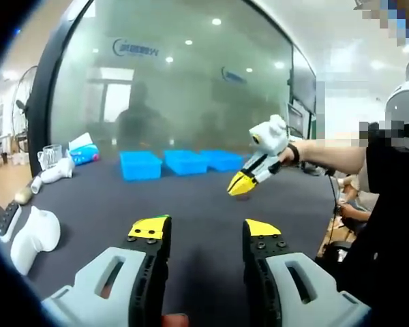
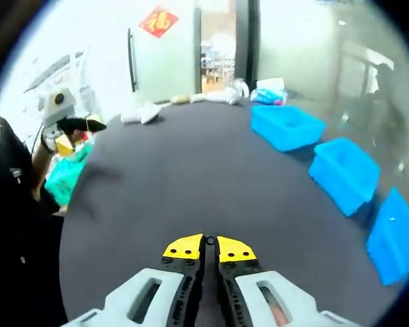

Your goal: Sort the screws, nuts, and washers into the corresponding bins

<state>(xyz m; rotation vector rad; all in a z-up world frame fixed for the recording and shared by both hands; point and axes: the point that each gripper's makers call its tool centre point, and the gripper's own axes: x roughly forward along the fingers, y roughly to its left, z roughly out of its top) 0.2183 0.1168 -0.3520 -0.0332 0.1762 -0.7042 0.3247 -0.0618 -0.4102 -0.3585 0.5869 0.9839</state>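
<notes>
Three blue bins (image 1: 185, 162) stand in a row at the far side of the dark table (image 1: 198, 204); in the right gripper view the bins (image 2: 346, 174) run along the right side. My left gripper (image 1: 204, 228) hangs open over bare table with nothing between its yellow tips. My right gripper (image 1: 240, 187), held by a hand, hovers above the table in front of the bins. In its own view the right gripper (image 2: 210, 246) is shut, with a tiny dark ring (image 2: 210, 239) pinched at the tips, too small to tell nut from washer. No loose parts show on the table.
White objects (image 1: 34, 235), a glass cup (image 1: 49, 155) and a tissue pack (image 1: 85, 153) lie along the table's left end. A glass wall stands behind the bins. A person (image 1: 388, 204) is at the right table edge. A green bag (image 2: 65, 174) sits beyond the table's left edge.
</notes>
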